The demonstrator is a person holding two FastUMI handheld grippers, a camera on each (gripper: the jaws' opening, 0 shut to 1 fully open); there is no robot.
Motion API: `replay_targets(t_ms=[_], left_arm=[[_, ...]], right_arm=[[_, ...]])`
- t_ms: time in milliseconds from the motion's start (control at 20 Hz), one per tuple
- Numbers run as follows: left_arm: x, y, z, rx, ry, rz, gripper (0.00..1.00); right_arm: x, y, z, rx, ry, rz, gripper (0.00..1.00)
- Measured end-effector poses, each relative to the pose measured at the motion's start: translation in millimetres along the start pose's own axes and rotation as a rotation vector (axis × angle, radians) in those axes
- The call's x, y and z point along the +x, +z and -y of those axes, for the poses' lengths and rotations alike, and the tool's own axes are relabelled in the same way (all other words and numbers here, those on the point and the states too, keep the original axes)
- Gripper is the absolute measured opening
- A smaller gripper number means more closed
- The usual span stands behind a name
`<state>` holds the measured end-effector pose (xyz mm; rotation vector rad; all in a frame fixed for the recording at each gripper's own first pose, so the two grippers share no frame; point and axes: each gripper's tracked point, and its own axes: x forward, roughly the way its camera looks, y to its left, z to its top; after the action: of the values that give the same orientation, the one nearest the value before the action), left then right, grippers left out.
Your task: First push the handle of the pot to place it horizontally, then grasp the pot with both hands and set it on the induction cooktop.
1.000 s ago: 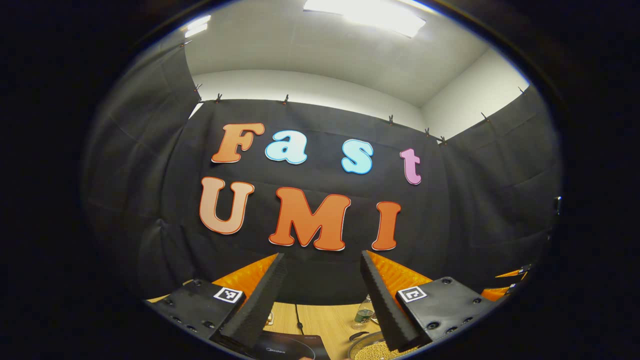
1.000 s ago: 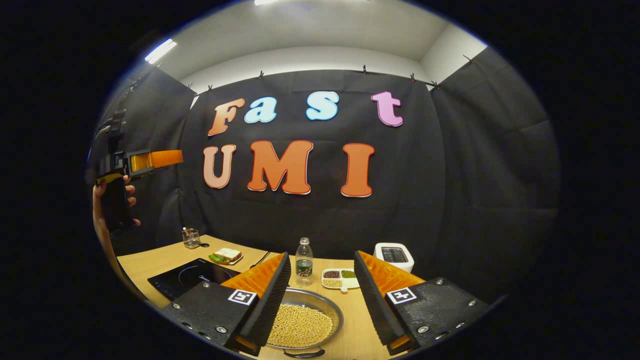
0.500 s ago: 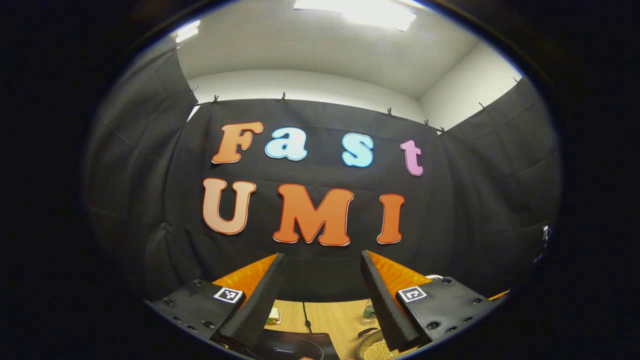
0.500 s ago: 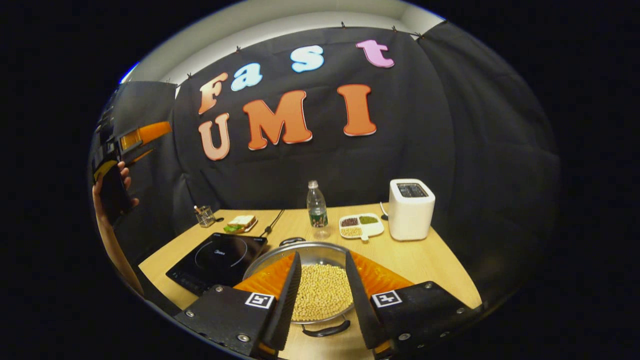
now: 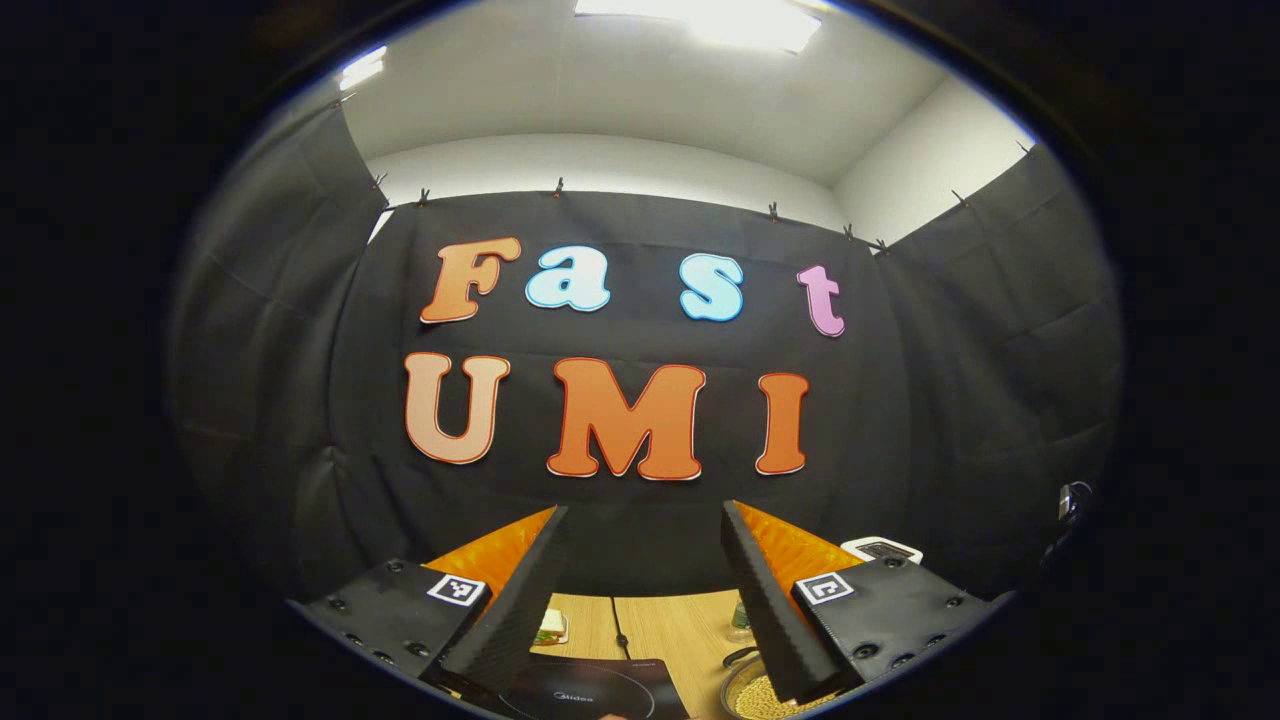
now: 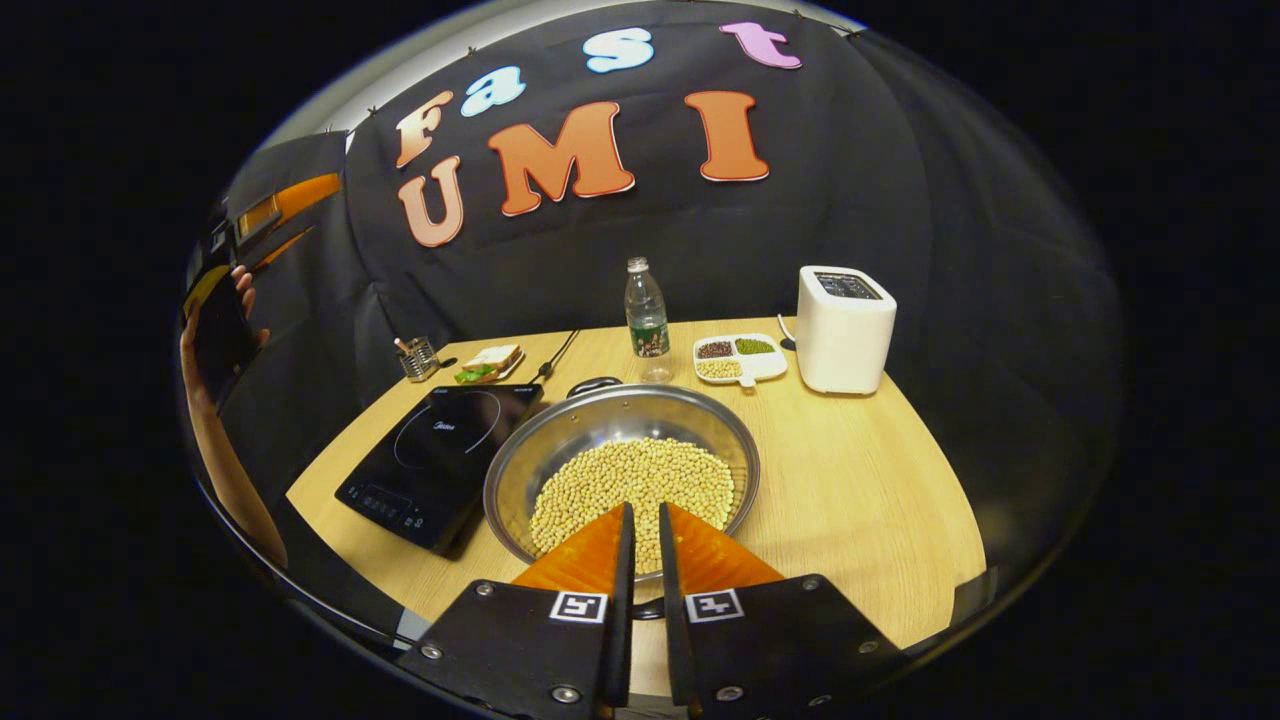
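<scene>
My right gripper (image 6: pixel 640 520) has its fingers drawn in to a narrow slit, almost parallel, nothing pinched between them. Their tips hang over the near rim of the pot (image 6: pixel 620 470), a wide, shallow, shiny metal bowl heaped with small pale round beans (image 6: pixel 632 490). Whether the tips touch the rim I cannot tell. A dark curved handle (image 6: pixel 650 608) peeks out low between my fingers on the near side; another dark loop (image 6: pixel 593 384) sits on the far rim.

Just left of my fingers, beside the pot, lies the induction cooktop (image 6: pixel 440 460), a flat glossy black slab with a thin ring drawn on it. All of it rests on a pale wood-grain table (image 6: pixel 860 500).

Beyond the fingertips stands a clear plastic bottle (image 6: pixel 647 312); right of it a white divided dish (image 6: pixel 740 357) with dark, green and pale grains, then a boxy white toaster (image 6: pixel 843 328). Far left, a sandwich (image 6: pixel 490 362) on a plate.

My left gripper (image 5: pixel 640 600) is held wide open, empty, raised well up and facing the cloth wall; below its tips I see the cooktop's edge and, by the right finger, a sliver of the pot (image 5: pixel 750 692).
</scene>
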<state>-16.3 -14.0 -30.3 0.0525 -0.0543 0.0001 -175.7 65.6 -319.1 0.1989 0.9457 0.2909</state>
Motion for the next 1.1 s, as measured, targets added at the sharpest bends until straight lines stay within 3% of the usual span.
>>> replay_targets(t_ms=[250, 350, 650, 900, 1000, 1100], left_arm=[[4, -9, -4, -0.007, 0.008, -0.022, 0.97], [5, -13, -9, -0.009, 0.018, -0.035, 0.97], [3, -17, -12, -0.003, 0.031, -0.045, 0.97], [1, -17, -11, -0.004, 0.029, -0.041, 0.97], [0, -18, -10, 0.0, 0.028, -0.046, 0.97], [1, -21, -13, 0.003, 0.035, -0.047, 0.97]], right_arm=[[2, -36, -8, 0.03, 0.06, -0.117, 0.03], [5, -50, -7, 0.023, 0.055, -0.168, 0.01], [1, -88, -27, 0.017, 0.148, -0.31, 0.0], [14, -108, -35, 0.036, 0.155, -0.378, 0.0], [25, -118, -24, 0.025, 0.092, -0.41, 0.0], [31, -123, -24, 0.059, 0.086, -0.432, 0.0]])
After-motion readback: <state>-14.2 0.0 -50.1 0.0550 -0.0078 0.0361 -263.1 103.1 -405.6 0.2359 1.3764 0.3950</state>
